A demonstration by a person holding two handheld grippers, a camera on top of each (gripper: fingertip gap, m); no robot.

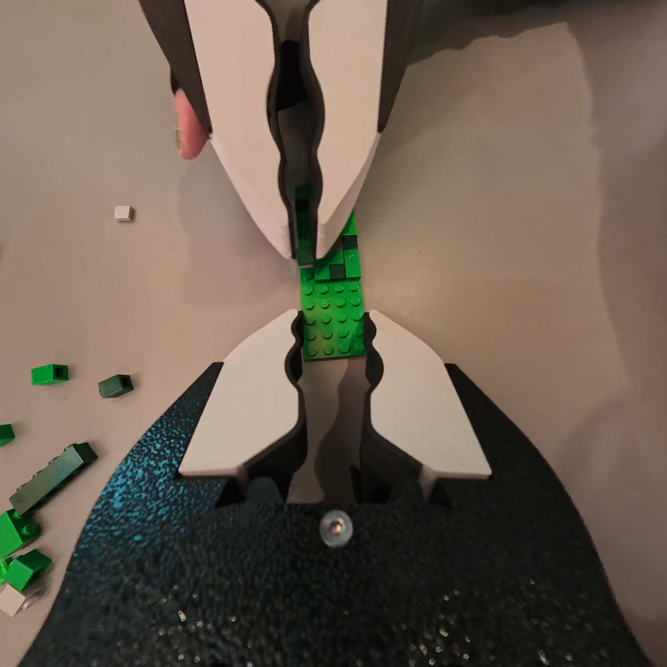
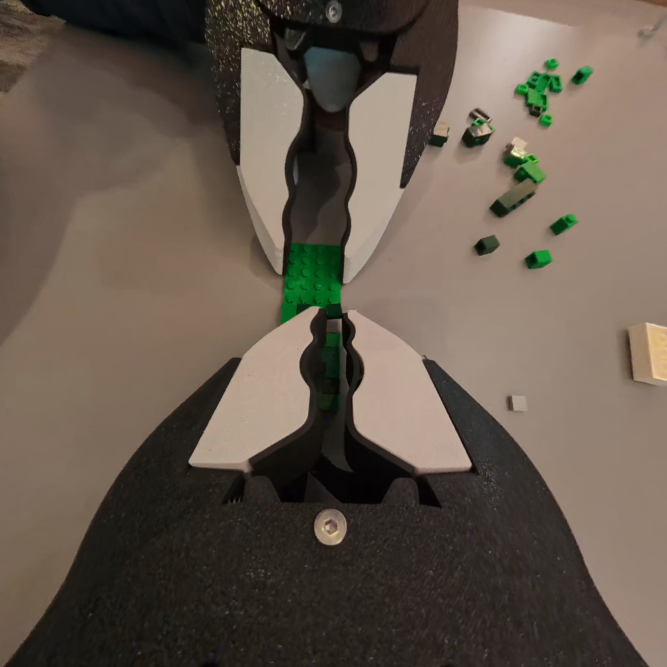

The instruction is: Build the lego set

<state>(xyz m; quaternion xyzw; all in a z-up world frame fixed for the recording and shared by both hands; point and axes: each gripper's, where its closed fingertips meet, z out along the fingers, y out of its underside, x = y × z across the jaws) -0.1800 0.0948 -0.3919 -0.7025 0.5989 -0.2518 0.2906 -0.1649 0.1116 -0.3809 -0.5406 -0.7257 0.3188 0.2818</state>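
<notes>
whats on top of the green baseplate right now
Flat light and dark green tiles cover the far end of the green baseplate; the right gripper presses a small dark piece there. Its fingers hide the rest.

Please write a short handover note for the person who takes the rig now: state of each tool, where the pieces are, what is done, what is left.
Left tool: shut on the near end of the green baseplate, holding it flat on the table.
Right tool: shut on a small dark green piece, tip down at the edge of the tiles.
Done: a patch of light and dark green tiles covers the plate's far end.
Left: seat the held piece, then fill the bare studs.
Spare parts: loose green bricks and a small grey cube lie beside the plate; a cream block lies farther off.
</notes>
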